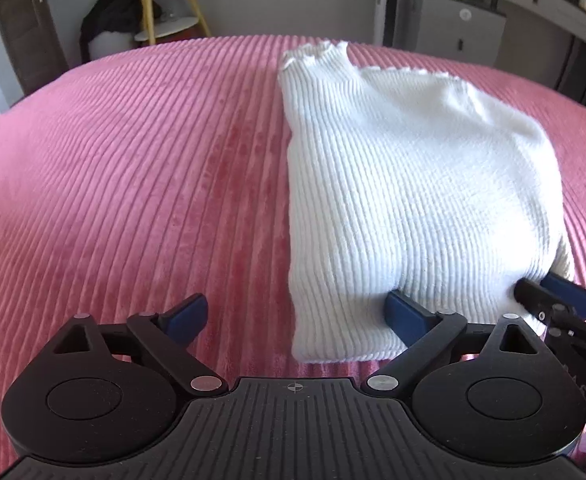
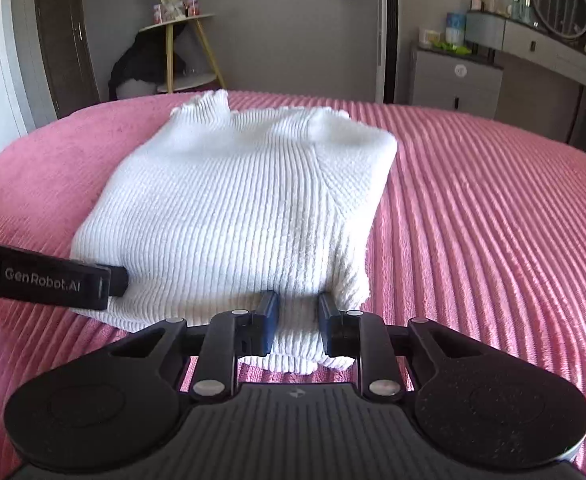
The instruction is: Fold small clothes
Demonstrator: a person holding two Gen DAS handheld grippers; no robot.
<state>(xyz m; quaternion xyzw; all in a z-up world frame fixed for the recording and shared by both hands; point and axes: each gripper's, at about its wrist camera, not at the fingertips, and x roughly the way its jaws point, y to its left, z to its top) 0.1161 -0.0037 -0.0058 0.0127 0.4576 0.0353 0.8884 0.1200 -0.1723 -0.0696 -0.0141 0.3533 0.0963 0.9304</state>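
A white ribbed knit sweater lies folded on the pink bedspread; it also shows in the right wrist view. My left gripper is open at the sweater's near left corner, its right finger pressed against the near edge and its left finger over bare bedspread. My right gripper is shut on the sweater's near hem, with fabric pinched between the blue pads. The right gripper shows at the right edge of the left wrist view; the left gripper's finger shows in the right wrist view.
The pink ribbed bedspread stretches wide on both sides of the sweater. Beyond the bed stand a small round side table with yellow legs, a grey cabinet and a dressing table with an oval mirror.
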